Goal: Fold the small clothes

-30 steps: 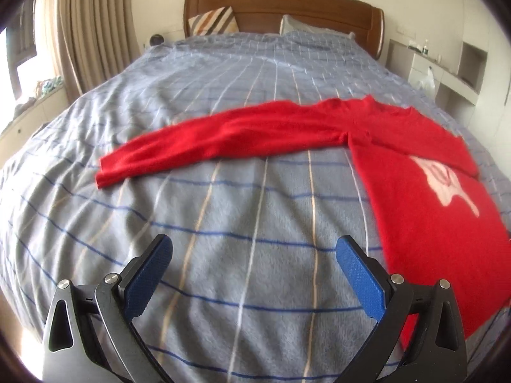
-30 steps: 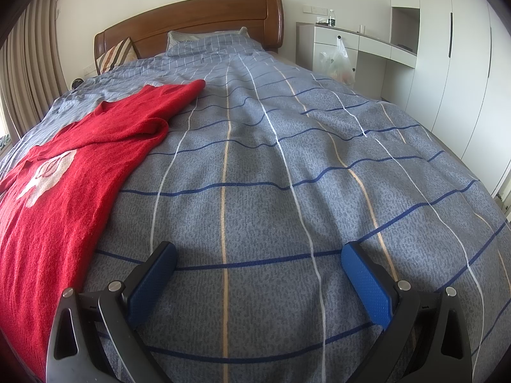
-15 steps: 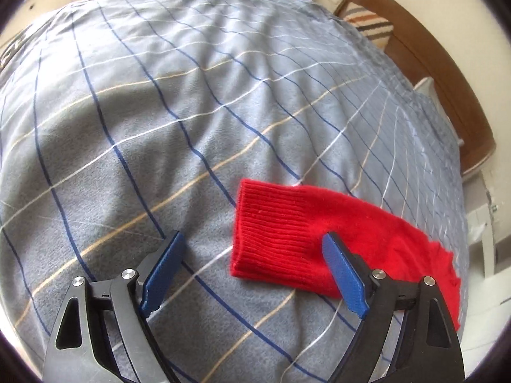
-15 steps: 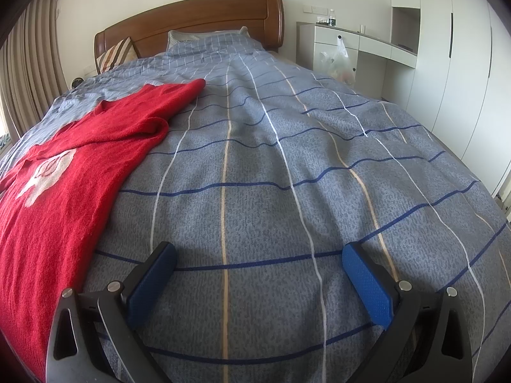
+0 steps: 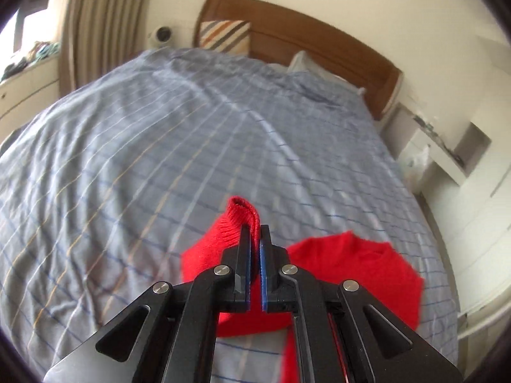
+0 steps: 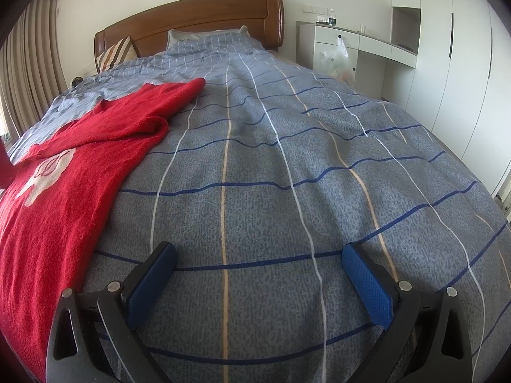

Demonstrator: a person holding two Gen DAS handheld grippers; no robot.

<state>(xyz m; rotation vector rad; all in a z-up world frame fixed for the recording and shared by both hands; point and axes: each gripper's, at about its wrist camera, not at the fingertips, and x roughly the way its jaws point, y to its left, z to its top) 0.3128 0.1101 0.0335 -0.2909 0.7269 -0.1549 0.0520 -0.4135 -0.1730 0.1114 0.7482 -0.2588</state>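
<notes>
Pinching the ribbed cuff of the red sweater (image 5: 335, 274), the left tongs (image 5: 255, 233) are clamped down tight on the knit, with the cuff end poking up just past the tips. The sleeve hangs off them, lifted clear of the bed (image 5: 159, 159), and the rest of the sweater is bunched on the blue-grey checked cover just below and to the right. That view is a bit smeared, so finer detail on the fabric is hard to make out.

Over on the other side, the right tongs (image 6: 260, 274) sit spread wide with nothing between the blue pads (image 6: 367, 284), hovering low over bare bedcover. From that camera the sweater lies on the left part of the bed, body flat with a pale printed design (image 6: 44, 172) facing up, and its far sleeve stretched up toward the pillow end. The tongs and the sweater are apart there, no contact.

Background stuff: wooden headboard (image 6: 198, 19), a striped cushion (image 6: 113, 52) leaning against it, curtains (image 5: 95, 25) on the window side, and a white desk unit (image 6: 357, 41) with a plastic bag (image 6: 337, 60) hanging off a drawer knob.
</notes>
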